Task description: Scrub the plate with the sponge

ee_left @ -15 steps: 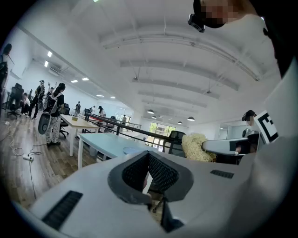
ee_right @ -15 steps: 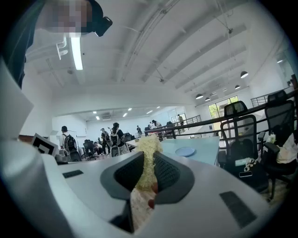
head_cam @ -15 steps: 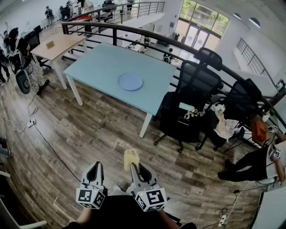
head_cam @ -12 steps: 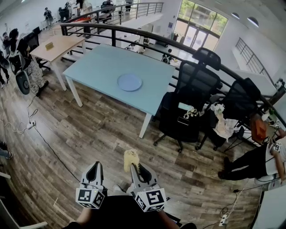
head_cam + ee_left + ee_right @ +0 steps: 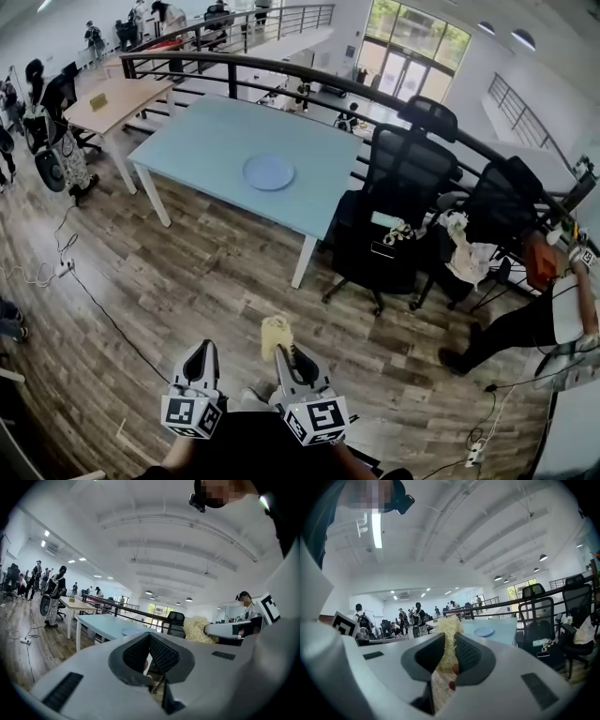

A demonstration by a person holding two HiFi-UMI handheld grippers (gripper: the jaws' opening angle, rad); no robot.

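A round pale-blue plate lies on a light blue table far ahead of me across the wooden floor. It also shows small in the right gripper view as the plate. Low in the head view, my right gripper is shut on a yellowish fibrous sponge, which sticks up past the jaws. The sponge fills the slit between the pads. My left gripper hangs beside it, shut with nothing in it. From the left gripper view the sponge shows at the right.
Black office chairs stand at the table's right end, with clutter on them. A person crouches at the far right. A wooden table and a black railing lie beyond. Cables trail over the floor at the left.
Both grippers keep their places and the sponge stays clamped. The head view has shifted slightly, and the person at the right has moved.
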